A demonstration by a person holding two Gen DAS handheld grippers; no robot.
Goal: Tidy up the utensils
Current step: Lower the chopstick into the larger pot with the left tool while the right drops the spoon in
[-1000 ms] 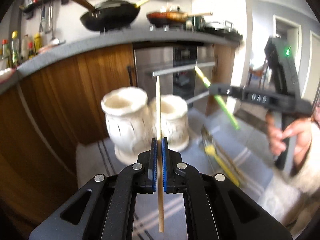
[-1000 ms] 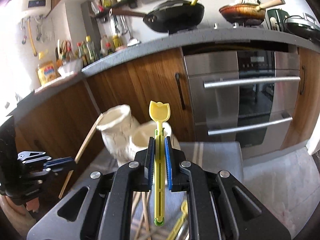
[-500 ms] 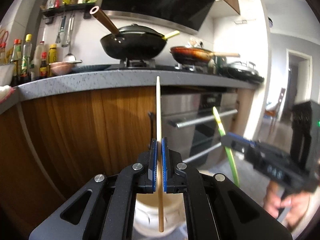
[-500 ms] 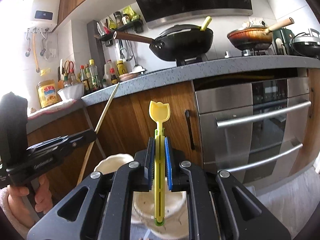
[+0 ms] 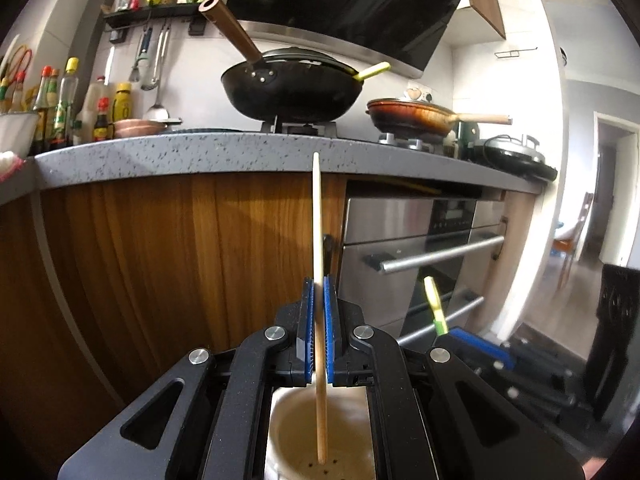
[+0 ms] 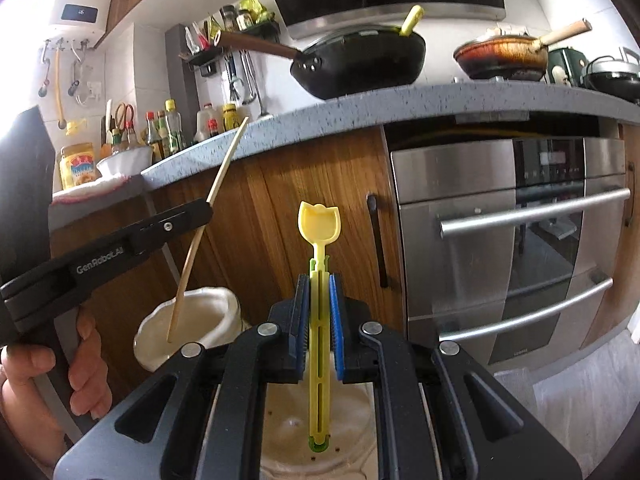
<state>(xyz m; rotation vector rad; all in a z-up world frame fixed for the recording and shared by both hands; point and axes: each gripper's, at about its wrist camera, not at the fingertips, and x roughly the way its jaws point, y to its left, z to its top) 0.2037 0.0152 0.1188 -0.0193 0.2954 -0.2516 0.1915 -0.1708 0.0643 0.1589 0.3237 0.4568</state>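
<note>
Both claws clamped: left claw (image 5: 317, 312) on thin wooden chopstick (image 5: 319, 264), right claw (image 6: 319, 304) on yellow plastic spoon (image 6: 319, 304). Keep each vertical over its cream ceramic holder (image 6: 208, 308), lower, then release.

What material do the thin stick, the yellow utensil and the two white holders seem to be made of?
Thin stick in the left gripper: probably bamboo or pale wood, matte, tan.
Yellow utensil in the right gripper: plastic, judging by its bright colour, moulded slots and slight sheen.
White holders: likely ceramic, cream with a soft gloss, thick wavy rim; resin is possible.
</note>
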